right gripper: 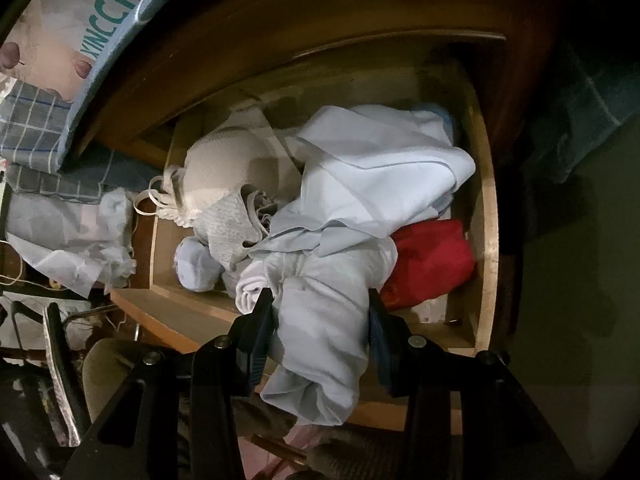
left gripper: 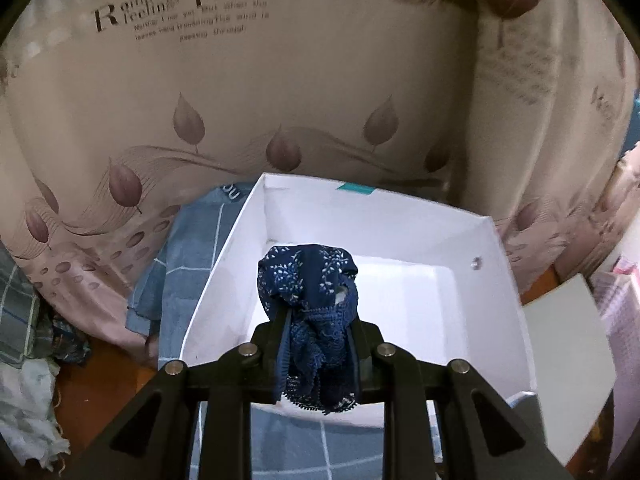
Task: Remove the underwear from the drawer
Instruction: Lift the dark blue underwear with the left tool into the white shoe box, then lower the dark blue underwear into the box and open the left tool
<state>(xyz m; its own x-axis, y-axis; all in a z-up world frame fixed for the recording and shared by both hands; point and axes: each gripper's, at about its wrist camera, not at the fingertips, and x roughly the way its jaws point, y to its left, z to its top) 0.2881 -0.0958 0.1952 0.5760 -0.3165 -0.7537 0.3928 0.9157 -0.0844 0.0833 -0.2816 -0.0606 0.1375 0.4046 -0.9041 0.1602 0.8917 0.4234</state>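
"VOGUE" on blue box [right gripper: 100,12]; "Romantic feeling" on curtain [left gripper: 136,12]

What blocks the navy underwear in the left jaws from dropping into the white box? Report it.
Nothing visible does. The left gripper holds the navy underwear directly in front of the open white box, whose visible interior looks bare.

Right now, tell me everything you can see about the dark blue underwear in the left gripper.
The dark blue underwear is a bunched piece of thin fabric with a small white leaf print on top and lace with a scalloped edge hanging below. The left gripper is shut on its middle, holding it crumpled above the empty white box. Only the gripper's fingers touch it.
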